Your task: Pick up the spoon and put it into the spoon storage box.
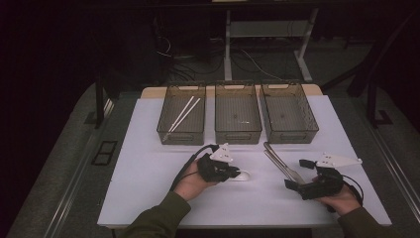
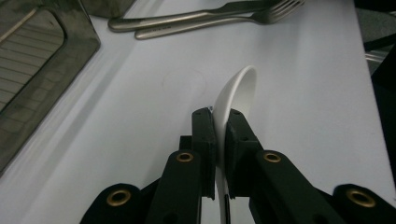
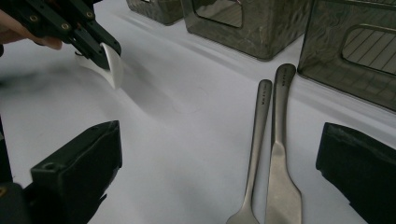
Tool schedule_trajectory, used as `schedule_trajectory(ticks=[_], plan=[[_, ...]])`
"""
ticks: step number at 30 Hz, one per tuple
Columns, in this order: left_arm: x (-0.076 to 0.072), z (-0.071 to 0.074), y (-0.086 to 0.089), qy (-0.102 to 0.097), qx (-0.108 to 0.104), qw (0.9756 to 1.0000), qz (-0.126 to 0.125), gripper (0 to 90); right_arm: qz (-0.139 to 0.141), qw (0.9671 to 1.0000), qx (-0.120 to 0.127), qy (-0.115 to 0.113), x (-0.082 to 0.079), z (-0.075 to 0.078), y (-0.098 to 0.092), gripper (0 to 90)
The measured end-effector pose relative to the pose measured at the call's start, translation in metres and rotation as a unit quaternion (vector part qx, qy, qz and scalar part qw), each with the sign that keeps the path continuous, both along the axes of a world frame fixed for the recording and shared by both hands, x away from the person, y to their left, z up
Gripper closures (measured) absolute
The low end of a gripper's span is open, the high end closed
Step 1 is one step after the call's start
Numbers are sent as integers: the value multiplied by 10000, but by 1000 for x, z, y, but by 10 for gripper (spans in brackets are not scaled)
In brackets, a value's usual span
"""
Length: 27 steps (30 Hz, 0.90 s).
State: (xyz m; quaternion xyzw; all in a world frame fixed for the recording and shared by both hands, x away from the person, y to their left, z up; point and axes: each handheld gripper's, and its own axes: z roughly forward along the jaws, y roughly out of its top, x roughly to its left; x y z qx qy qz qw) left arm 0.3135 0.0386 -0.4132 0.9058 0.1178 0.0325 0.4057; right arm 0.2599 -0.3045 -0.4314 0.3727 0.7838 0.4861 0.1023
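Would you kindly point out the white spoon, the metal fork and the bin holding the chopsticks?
white spoon (image 2: pixel 238 91), left gripper view, on its bowl.
metal fork (image 3: pixel 258 135), right gripper view, on its handle.
bin with chopsticks (image 1: pixel 171 135), high view, on its front wall.

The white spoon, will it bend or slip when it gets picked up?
The white spoon looks stiff, so it probably won't bend. Its smooth, glossy surface might slip, since the left hand-held gripper pinches only its thin edge. It's likely light.
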Motion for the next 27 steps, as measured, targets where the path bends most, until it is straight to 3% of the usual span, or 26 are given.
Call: schedule_trajectory(ticks=[10,19,27], plan=[[7,10,8,-5,-194,9998,-109,836,-36,10000,6,3,1,0,-1,4],[18,20,8,-78,-197,9997,-74,836,-33,10000,5,-15,1,0,-2,4],[32,37,7,-200,-255,9995,-44,835,-19,10000,-7,-30,1,0,-2,4]])
